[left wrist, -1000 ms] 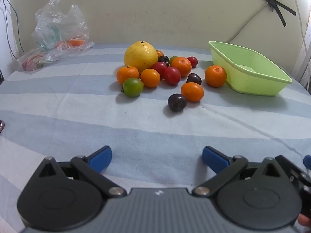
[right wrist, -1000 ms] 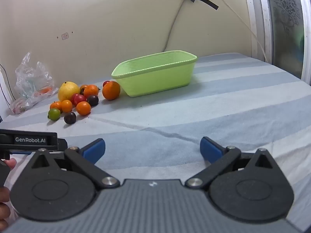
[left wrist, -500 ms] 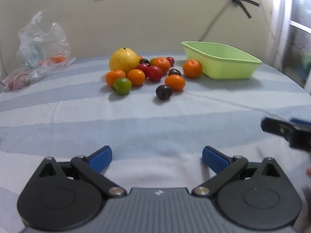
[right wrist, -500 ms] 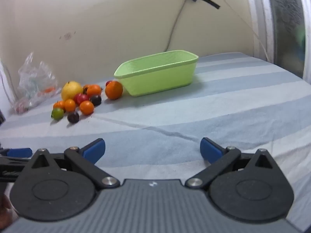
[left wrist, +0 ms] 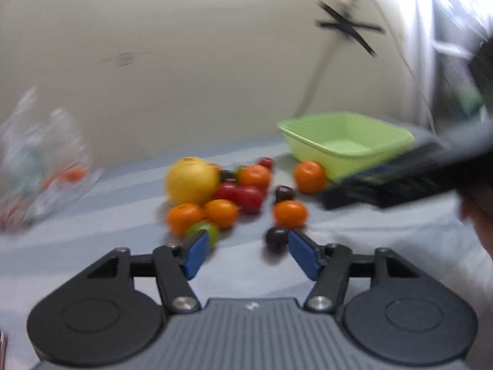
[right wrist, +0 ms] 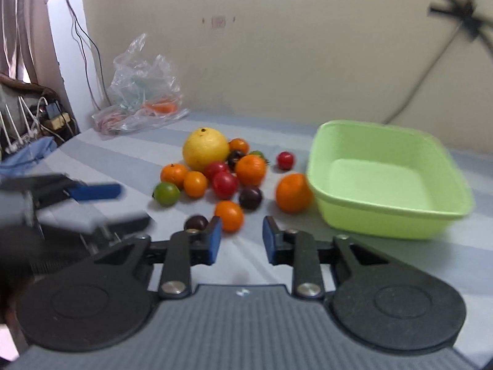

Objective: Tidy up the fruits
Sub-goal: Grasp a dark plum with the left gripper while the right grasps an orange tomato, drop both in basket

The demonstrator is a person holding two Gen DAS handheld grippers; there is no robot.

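Observation:
A pile of fruit lies on the striped cloth: a big yellow citrus, several oranges, red fruits, dark plums and one green fruit. To its right stands an empty green basin. My left gripper is short of the pile, jaws closing with nothing between them; a dark plum lies just beyond its right pad. My right gripper faces a small orange, jaws closing to a narrow gap with nothing in it. Each gripper shows blurred at the edge of the other's view.
A crumpled plastic bag lies at the back left by the wall. Cables and a power strip sit beyond the table's left edge. A person's hand shows at the right of the left wrist view.
Both pairs of jaws have narrowed from wide open. Both grippers moved toward the fruit pile, and the right one swung left from the basin side to face the fruit.

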